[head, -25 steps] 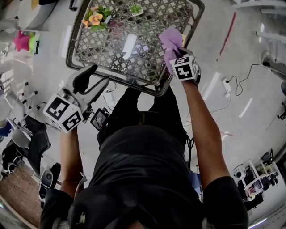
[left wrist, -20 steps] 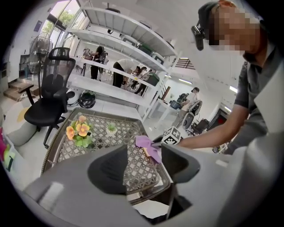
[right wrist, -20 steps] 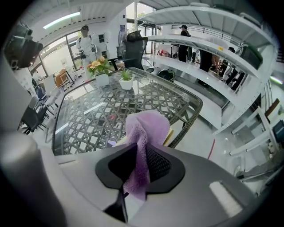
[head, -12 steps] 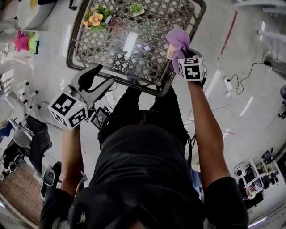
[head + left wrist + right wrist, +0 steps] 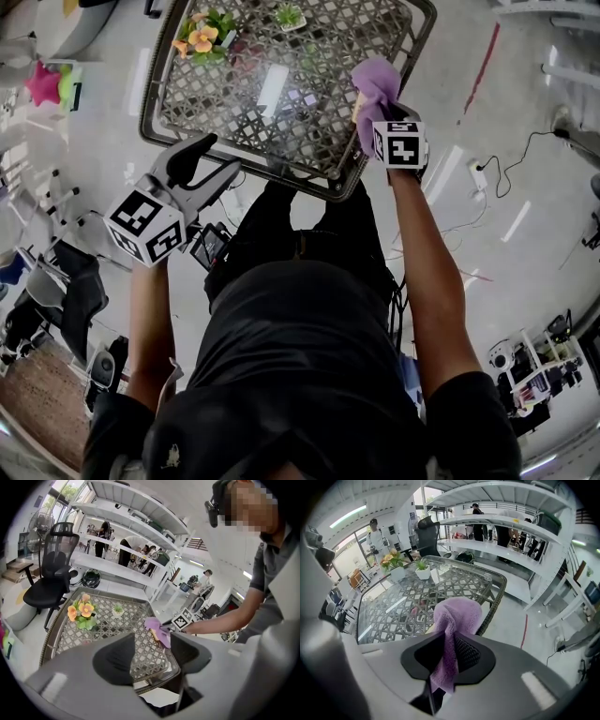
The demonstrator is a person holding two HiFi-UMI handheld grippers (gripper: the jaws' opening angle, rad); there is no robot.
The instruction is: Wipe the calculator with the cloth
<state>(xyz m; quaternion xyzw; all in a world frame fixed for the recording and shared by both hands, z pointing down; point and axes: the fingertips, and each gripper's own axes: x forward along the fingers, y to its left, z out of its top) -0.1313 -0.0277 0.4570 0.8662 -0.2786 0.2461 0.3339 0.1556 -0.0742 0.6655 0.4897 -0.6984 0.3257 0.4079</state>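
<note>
- Calculator hard to make out: only a tan sliver (image 5: 358, 105) peeks from under the cloth (image 5: 457, 616).
- Right gripper (image 5: 449, 656) is clamped on the cloth, at the right edge of the table (image 5: 216, 103).
- Left gripper (image 5: 152, 654) gapes empty, well apart from it.

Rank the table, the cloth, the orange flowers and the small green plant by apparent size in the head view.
1. table
2. cloth and orange flowers: these look about alike, so they are not ranked
3. small green plant
</note>
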